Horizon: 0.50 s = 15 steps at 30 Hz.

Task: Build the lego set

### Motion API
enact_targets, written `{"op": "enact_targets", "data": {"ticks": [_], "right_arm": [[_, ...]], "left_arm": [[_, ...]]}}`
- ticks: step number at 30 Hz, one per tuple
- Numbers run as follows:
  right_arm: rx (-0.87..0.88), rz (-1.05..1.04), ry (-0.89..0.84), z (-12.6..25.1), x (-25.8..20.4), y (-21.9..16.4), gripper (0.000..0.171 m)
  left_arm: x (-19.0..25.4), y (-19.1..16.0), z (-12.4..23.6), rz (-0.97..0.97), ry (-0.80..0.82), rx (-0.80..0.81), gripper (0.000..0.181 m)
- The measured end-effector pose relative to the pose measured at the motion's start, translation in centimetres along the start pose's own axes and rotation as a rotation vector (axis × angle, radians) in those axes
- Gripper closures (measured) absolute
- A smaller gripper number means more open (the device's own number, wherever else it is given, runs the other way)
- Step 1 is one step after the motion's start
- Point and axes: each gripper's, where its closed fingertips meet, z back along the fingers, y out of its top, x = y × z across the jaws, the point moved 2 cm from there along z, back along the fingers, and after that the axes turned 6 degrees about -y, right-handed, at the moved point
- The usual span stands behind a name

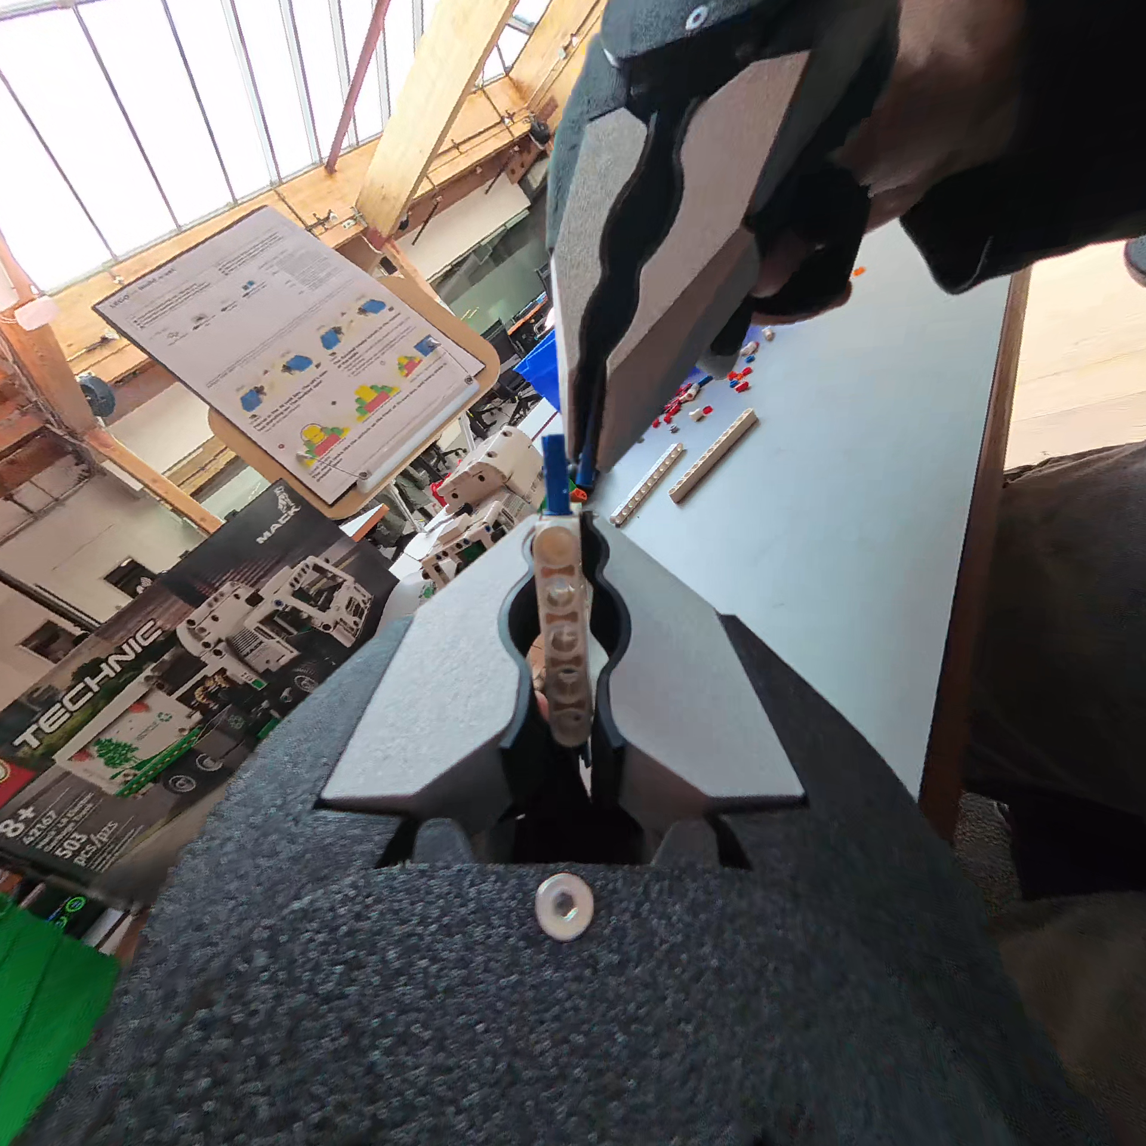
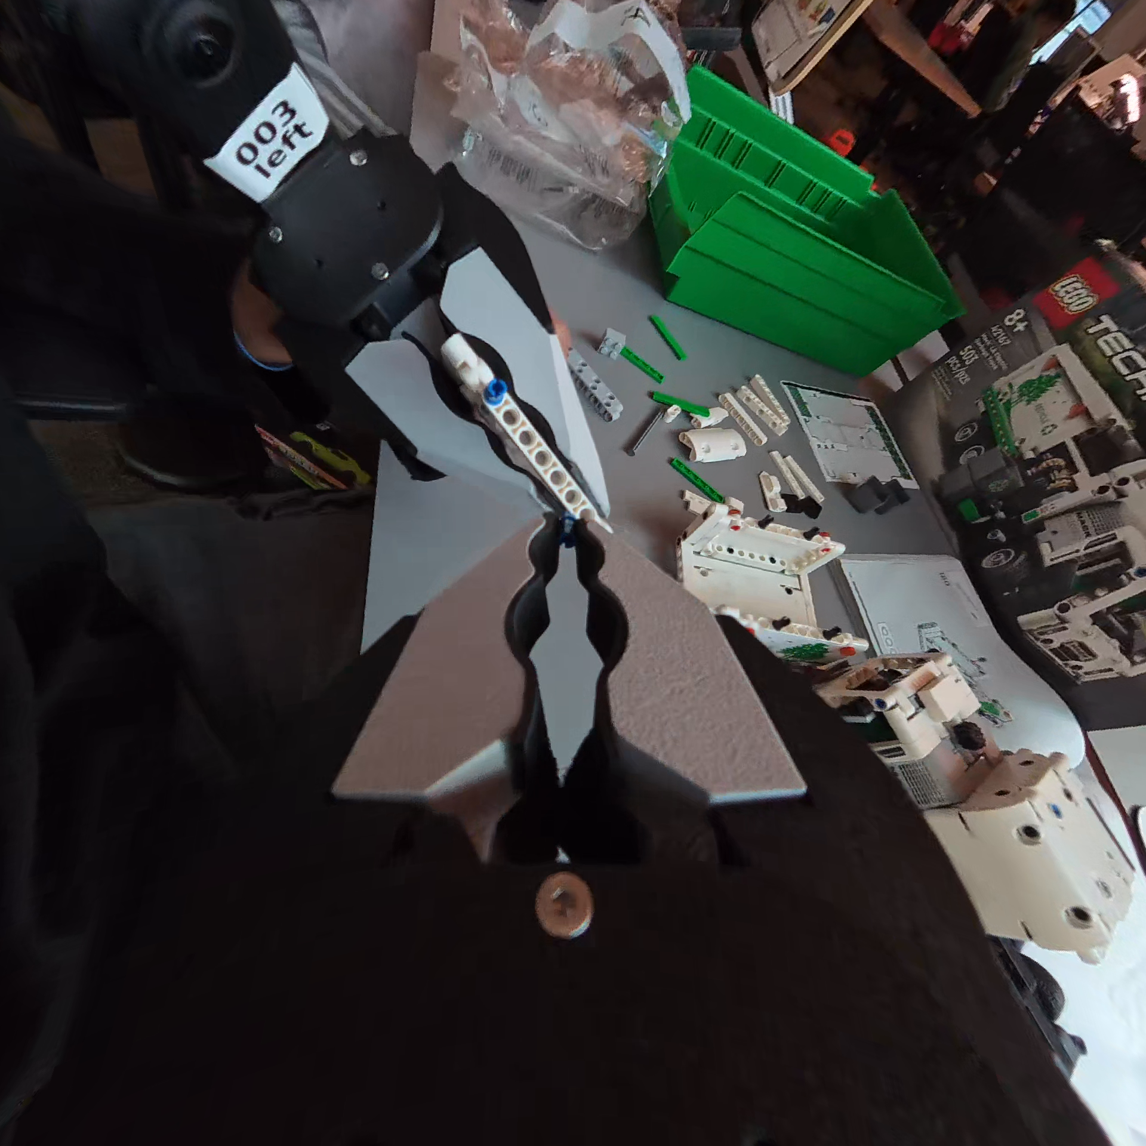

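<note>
My left gripper (image 1: 586, 518) is shut on a white beam with holes (image 1: 561, 632), held lengthwise between its fingers. My right gripper (image 2: 567, 533) is shut on a small blue pin (image 2: 566, 531), with its tips meeting the beam's outer end (image 2: 577, 505). In the left wrist view the right gripper (image 1: 586, 471) comes down from above, and blue pin parts (image 1: 555, 474) stick out at the beam's tip. In the right wrist view the left gripper (image 2: 595, 518) reaches in from upper left, and a second blue pin (image 2: 495, 389) sits farther back in the beam.
On the grey table (image 2: 620, 297) are stacked green bins (image 2: 806, 248), clear plastic bags (image 2: 558, 111), loose white and green parts (image 2: 744, 409), a white panel assembly (image 2: 756, 558), the partly built truck (image 2: 930, 713) and the set's box (image 2: 1054, 465). Two long beams (image 1: 713, 456) lie near the table's edge (image 1: 973, 558). My two grippers' fingertips are within a few centimetres of each other. From the left gripper's tips to the white panel assembly (image 2: 756, 558) is close to 15 centimeters.
</note>
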Motion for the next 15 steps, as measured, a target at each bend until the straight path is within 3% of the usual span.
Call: {"op": "enact_targets", "data": {"ticks": [15], "right_arm": [[-0.018,0.007,0.014,-0.12,0.15,-1.01,0.168]], "left_arm": [[0.89,0.02,-0.37,-0.095,-0.018,-0.018,0.177]]}}
